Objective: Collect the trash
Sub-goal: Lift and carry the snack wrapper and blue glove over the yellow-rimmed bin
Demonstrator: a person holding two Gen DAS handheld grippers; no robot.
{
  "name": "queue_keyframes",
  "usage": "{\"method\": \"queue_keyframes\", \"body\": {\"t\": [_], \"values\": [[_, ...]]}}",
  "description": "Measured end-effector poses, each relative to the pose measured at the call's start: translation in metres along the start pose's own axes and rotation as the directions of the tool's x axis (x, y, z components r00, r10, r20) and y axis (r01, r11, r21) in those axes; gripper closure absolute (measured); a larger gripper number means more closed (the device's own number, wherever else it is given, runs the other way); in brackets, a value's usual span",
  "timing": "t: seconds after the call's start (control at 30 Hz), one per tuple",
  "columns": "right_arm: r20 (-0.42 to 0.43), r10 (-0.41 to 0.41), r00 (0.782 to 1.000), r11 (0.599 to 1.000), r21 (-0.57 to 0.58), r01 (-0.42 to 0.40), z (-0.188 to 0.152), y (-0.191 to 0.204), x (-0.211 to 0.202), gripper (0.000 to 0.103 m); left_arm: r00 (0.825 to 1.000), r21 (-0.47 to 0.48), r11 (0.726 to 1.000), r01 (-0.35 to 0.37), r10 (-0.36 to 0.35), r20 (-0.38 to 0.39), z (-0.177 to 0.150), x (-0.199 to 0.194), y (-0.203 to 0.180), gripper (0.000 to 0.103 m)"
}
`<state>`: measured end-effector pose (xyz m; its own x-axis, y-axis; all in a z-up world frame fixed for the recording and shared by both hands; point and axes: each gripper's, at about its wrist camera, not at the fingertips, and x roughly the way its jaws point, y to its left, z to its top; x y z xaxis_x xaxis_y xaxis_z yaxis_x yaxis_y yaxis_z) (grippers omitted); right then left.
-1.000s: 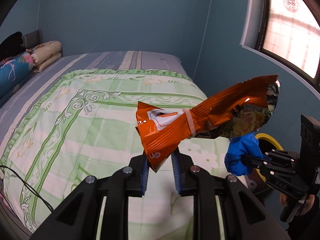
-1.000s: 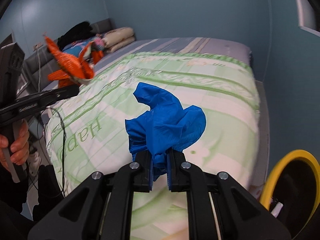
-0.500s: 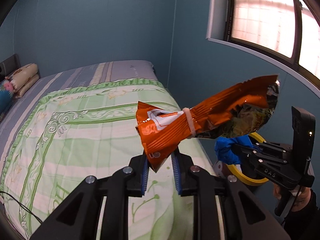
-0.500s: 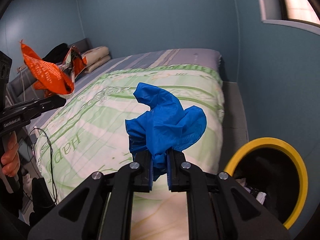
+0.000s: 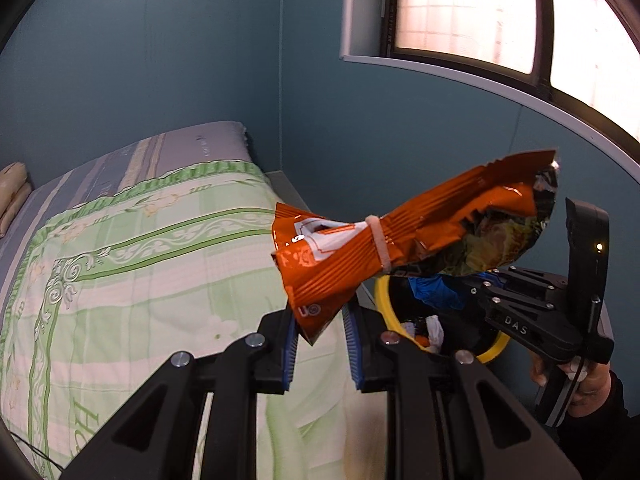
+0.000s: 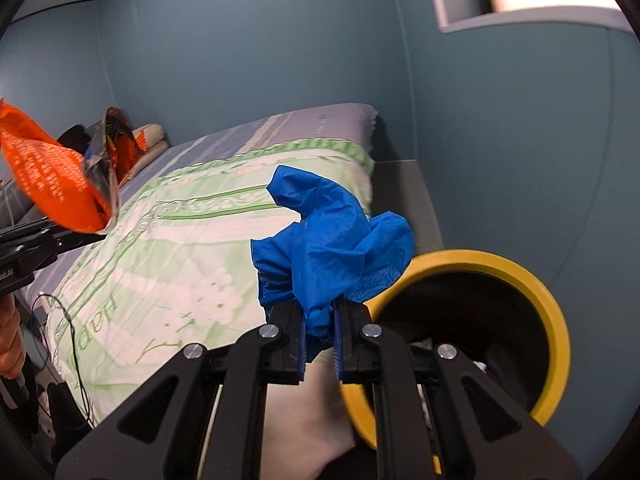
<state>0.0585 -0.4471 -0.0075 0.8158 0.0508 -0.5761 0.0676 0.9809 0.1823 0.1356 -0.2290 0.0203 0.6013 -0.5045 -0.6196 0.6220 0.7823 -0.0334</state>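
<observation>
My left gripper [image 5: 319,342] is shut on the bottom corner of an orange snack bag [image 5: 400,242], held in the air over the bed's right edge. My right gripper [image 6: 320,338] is shut on a crumpled blue glove [image 6: 332,248], just left of a yellow-rimmed trash bin [image 6: 556,320]. In the left wrist view the bin [image 5: 382,300] sits beyond the bag, with trash inside, and the right gripper [image 5: 472,296] holds the glove [image 5: 434,294] over it. The snack bag also shows in the right wrist view [image 6: 52,176].
A bed with a green floral quilt [image 5: 132,292] fills the left. A blue wall [image 6: 500,140] and a window [image 5: 480,20] stand at the right. A narrow grey ledge [image 6: 404,196] runs between bed and wall. A black cable [image 6: 68,328] hangs off the bed's near corner.
Both grippers have swung to the right, away from the bed and toward the bin. The bin now fills more of the right wrist view. Both still hold their trash.
</observation>
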Motion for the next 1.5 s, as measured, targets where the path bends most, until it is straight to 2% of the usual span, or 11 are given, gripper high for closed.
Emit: {"method": "queue_keyframes", "body": {"t": [0.27,0.57,0.97,1.2,1.37,1.5], "values": [[0.006,-0.076,0.997,0.993,0.095,0.075,-0.009,-0.041,-0.008,0.094,0.997,0.05,0.996,0.075,-0.074,-0.025,0.011,0.028,-0.047,0.083],[0.001,-0.135,0.991,0.975,0.177,0.133,-0.025,-0.072,-0.01,0.094,0.991,0.067,0.989,0.13,-0.128,-0.045,0.023,0.058,-0.075,0.083],[-0.022,-0.156,0.988,0.959,0.237,0.157,-0.038,-0.089,-0.002,0.094,0.983,0.041,0.987,0.152,-0.147,-0.11,0.028,0.107,-0.101,0.083],[-0.069,-0.172,0.983,0.951,0.249,0.184,-0.042,-0.103,0.018,0.094,0.978,0.034,0.989,0.144,-0.136,-0.159,0.027,0.143,-0.11,0.083],[-0.108,-0.192,0.975,0.943,0.254,0.214,-0.044,-0.108,0.034,0.093,0.962,0.008,0.99,0.143,-0.137,-0.237,0.018,0.181,-0.112,0.083],[-0.136,-0.206,0.969,0.938,0.255,0.235,-0.046,-0.111,0.044,0.093,0.955,-0.005,0.991,0.13,-0.127,-0.269,0.012,0.203,-0.116,0.083]]}}
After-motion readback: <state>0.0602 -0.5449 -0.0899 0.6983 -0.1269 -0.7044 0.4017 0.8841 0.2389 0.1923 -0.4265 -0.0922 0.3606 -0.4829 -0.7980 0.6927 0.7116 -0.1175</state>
